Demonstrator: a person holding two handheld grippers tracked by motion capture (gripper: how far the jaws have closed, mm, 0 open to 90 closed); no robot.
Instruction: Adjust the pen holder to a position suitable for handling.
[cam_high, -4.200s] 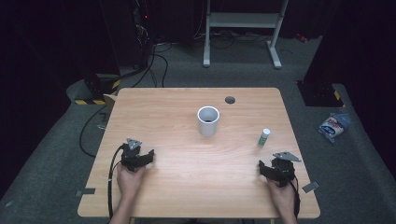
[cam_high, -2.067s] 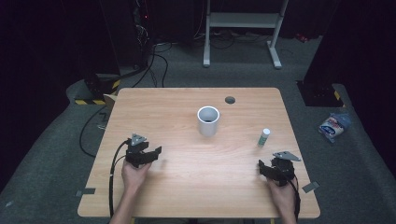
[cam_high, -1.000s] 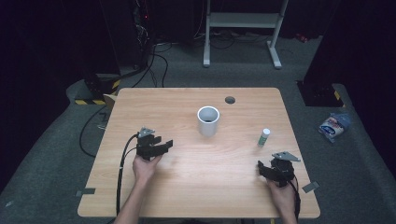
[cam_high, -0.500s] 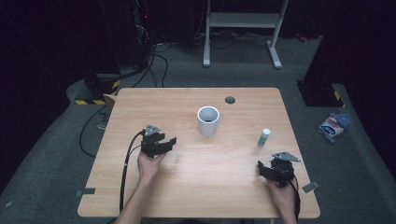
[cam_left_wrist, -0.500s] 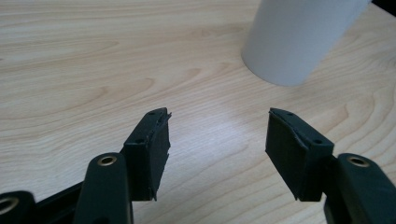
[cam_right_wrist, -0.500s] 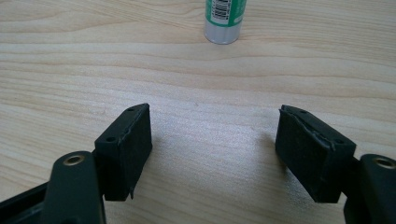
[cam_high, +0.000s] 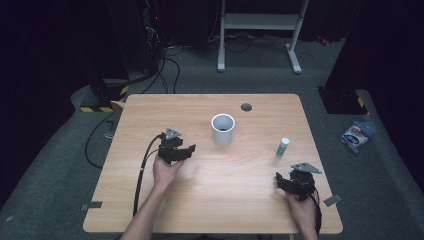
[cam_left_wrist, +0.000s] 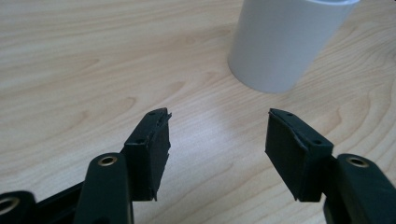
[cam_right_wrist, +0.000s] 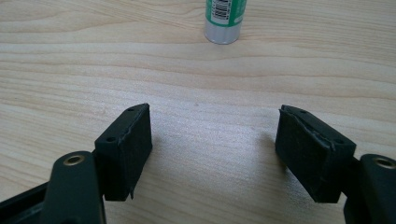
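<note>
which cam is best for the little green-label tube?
High view: the tube shows whole, upright on the table right of the white cup. Right gripper view has a closer look at its lower part and label, top cropped. Left gripper view faces the cup.

Matt white plastic cup (cam_left_wrist: 287, 42) on a smooth pale wood-grain table (cam_high: 150, 205); jaws matt black.

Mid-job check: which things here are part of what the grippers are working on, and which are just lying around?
In play:
- white cup, straight ahead of the open left gripper, nothing between its jaws
- small bottle, standing ahead of the open right gripper

Lying about:
- dark round hole in the table
- packet on the floor
- cables and white stand behind the table
</note>
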